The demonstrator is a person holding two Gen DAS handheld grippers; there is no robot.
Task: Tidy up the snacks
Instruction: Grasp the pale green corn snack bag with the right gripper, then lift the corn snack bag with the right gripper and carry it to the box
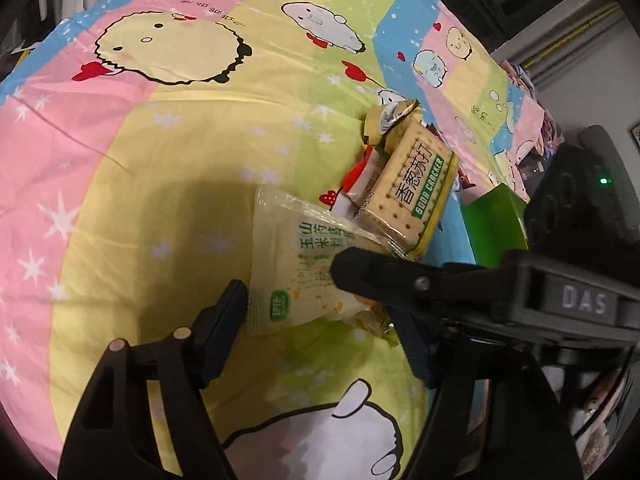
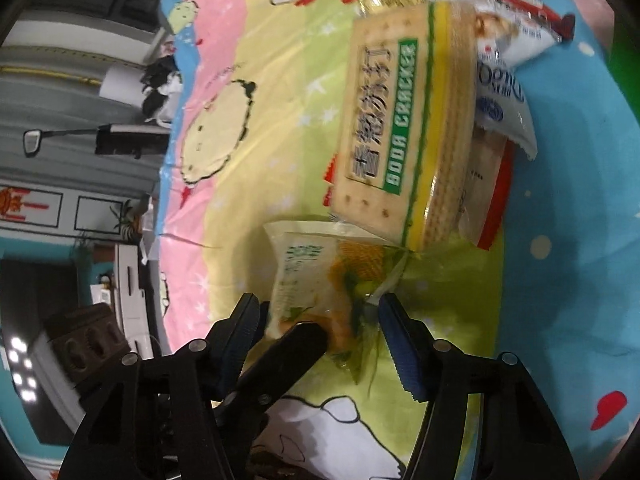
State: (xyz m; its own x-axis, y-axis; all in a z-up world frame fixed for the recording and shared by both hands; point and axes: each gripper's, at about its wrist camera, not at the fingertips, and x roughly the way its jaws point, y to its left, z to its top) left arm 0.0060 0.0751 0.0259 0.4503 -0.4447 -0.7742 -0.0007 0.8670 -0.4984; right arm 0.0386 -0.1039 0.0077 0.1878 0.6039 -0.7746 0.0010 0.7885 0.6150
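Observation:
A pale yellow-green corn snack packet [image 1: 296, 264] lies on the cartoon bedsheet [image 1: 160, 208]. My left gripper [image 1: 316, 308] straddles it, with one pad against its left edge and the other against its crumpled right end. One black finger of my right gripper [image 1: 356, 270] lies across the packet from the right. In the right wrist view the same packet [image 2: 312, 276] sits between the pads of my right gripper [image 2: 320, 312]. A thin gap shows at the left pad, and the packet's crumpled foil reaches the right one. The left gripper's finger [image 2: 296, 344] crosses below.
A soda cracker pack [image 1: 412, 188] [image 2: 384, 120] leans just behind the corn packet on white and red snack bags [image 2: 504, 92]. A gold-wrapped snack [image 1: 388, 120] lies beyond it. A green box [image 1: 496, 220] stands at the right. Bare sheet stretches to the left.

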